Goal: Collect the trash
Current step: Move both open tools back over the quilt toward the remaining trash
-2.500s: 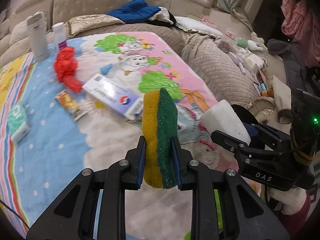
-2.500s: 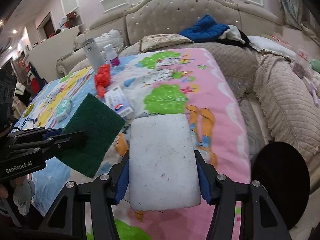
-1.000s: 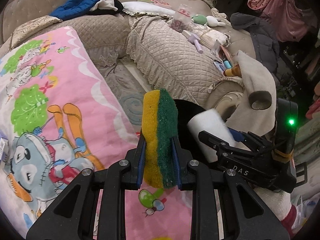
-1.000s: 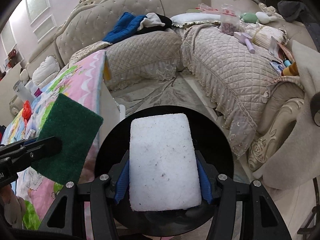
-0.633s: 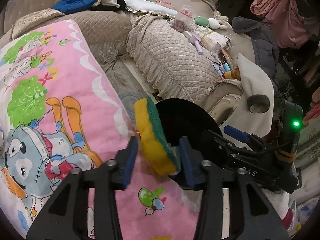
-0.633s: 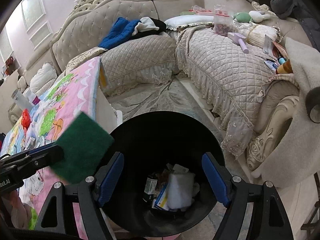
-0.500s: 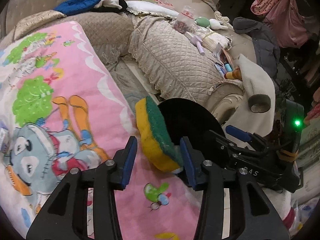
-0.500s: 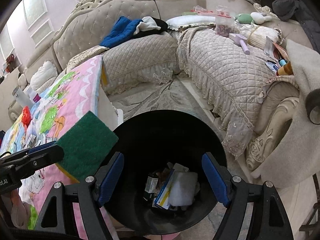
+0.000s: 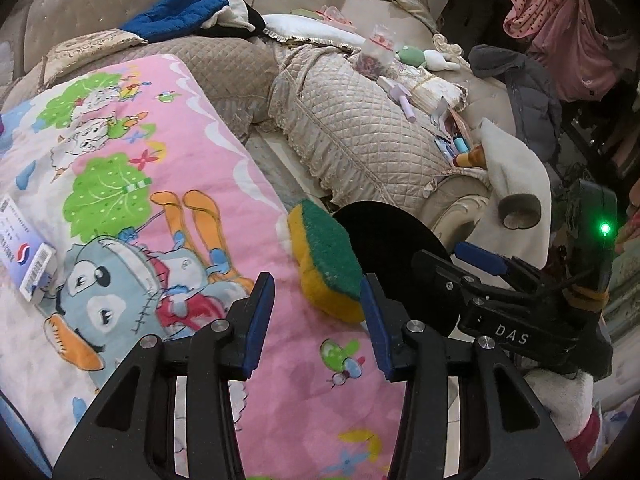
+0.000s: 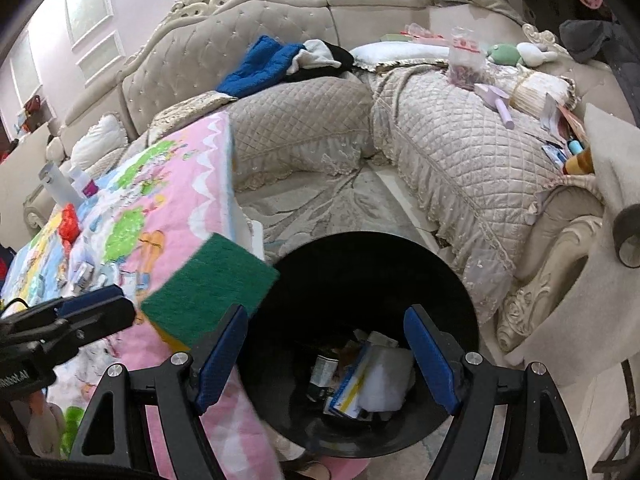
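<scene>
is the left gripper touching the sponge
Apart: in the left wrist view the sponge lies beyond the open left gripper, pink blanket visible between the pads.

Yellow-green sponge [image 9: 326, 264] tilted, green face up, at blanket edge by black bin [image 10: 460, 292] rim. White sponge [image 10: 386, 384] lies among bin litter.

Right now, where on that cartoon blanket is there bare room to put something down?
The pink stretch of the blanket, between the blue-and-white box and the yellow-green sponge at its edge, lies bare. The far end is crowded with the red bundle, small packets and bottles. The black bin already holds trash.
</scene>
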